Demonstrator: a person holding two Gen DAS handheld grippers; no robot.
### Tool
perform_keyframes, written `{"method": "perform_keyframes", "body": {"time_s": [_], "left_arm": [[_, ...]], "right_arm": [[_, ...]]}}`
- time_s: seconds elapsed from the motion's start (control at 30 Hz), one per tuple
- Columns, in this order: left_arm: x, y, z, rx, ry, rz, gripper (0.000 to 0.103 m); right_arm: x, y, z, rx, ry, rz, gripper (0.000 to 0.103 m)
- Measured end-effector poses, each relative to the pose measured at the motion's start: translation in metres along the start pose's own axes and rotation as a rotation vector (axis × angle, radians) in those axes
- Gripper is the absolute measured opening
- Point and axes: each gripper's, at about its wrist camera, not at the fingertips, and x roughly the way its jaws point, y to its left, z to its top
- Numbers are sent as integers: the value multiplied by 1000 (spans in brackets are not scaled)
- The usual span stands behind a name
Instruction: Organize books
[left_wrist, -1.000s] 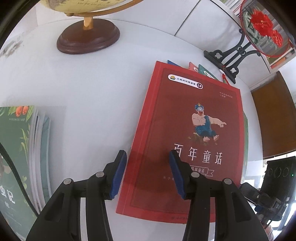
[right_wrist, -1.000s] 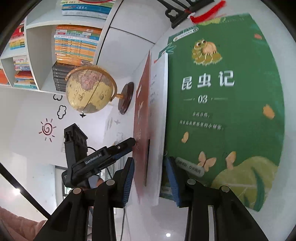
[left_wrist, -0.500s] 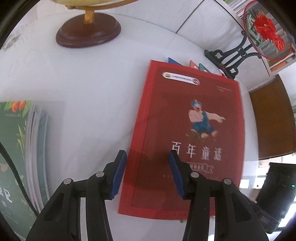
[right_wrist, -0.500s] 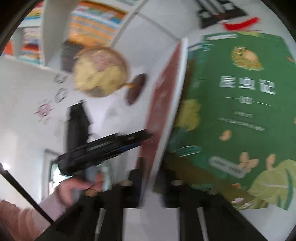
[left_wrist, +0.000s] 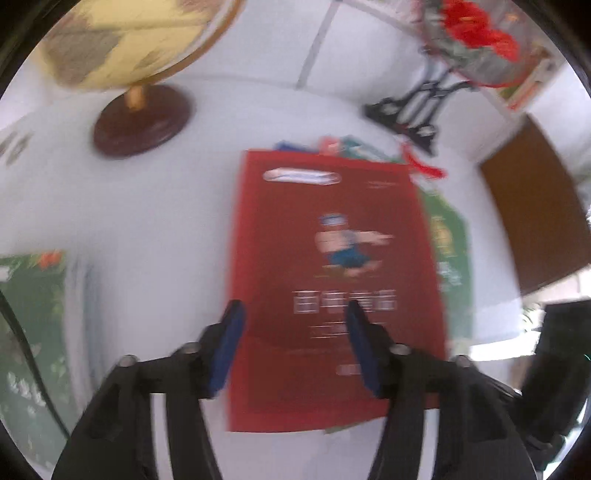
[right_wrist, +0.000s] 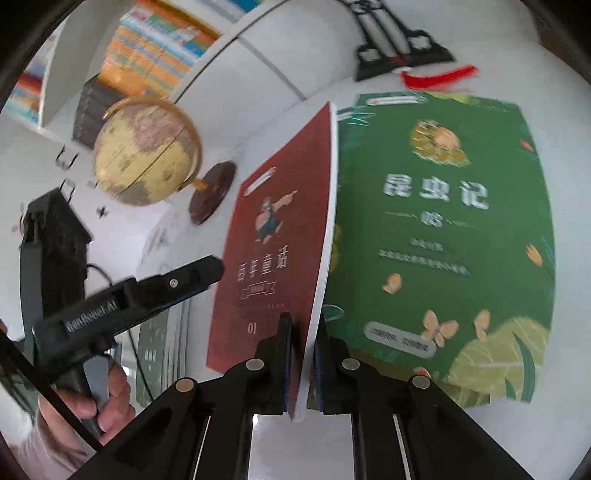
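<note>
A red book (right_wrist: 273, 254) is clamped at its lower edge in my right gripper (right_wrist: 303, 332), lifted and tilted up off a green book (right_wrist: 443, 236) that lies flat on the white table. In the left wrist view the red book (left_wrist: 332, 280) fills the centre, with a green book (left_wrist: 448, 251) showing under its right side. My left gripper (left_wrist: 293, 314) is open and empty, hovering over the red book's lower part. The left gripper also shows in the right wrist view (right_wrist: 147, 291), held in a hand.
A globe on a dark wooden base (left_wrist: 142, 122) stands at the back left. A black ornamental stand (left_wrist: 410, 107) with red flowers is at the back right. Another stack of green books (left_wrist: 33, 332) lies at the left. Bookshelves (right_wrist: 155, 48) are behind.
My right gripper has shut on the red book's lower edge and raised it off the green book. My left gripper has pulled back and up, staying open.
</note>
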Motion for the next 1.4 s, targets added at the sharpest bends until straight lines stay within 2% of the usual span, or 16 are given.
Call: {"method": "perform_keyframes", "body": {"time_s": [0.03,0.1,0.17,0.23,0.27,0.3,0.33,0.37,0.47,0.53,0.77,1.07,1.4], "left_arm": [[4,10,0,-46,16,-10,71],[12,35,-1,-167,54,-71,71],[24,50,-3,-256,113,-129,71],[22,48,-6,-245,83,-185,76],[23,43,-7,-231,92,-197,76],[26,38,-7,-220,106,-213,76],[27,33,-8,-207,117,-234,71],[27,28,-11,-188,117,-229,60],[8,13,-15,-90,27,-109,36],[-5,13,-15,-82,-13,-97,29],[-33,-16,-2,71,-88,-68,29],[-60,-28,1,126,-120,-92,29],[-90,-46,0,171,-123,-84,29]], "right_arm": [[-3,-1,-1,2,-5,-10,10],[-8,-1,-3,0,-11,-45,10],[-12,-5,-4,34,-11,-45,10],[-14,-9,-5,52,-14,-52,10],[-15,-11,-5,62,-14,-44,10],[-15,-11,-5,66,-13,-43,10],[-16,-11,-5,61,-11,-50,10],[-16,-10,-4,53,-7,-58,10],[-12,-3,-2,34,0,-78,11],[-10,6,0,-12,0,-115,11],[-14,28,2,-85,-22,-143,11],[-39,50,2,-178,-77,-187,12],[-73,70,-4,-207,-140,-225,12]]}}
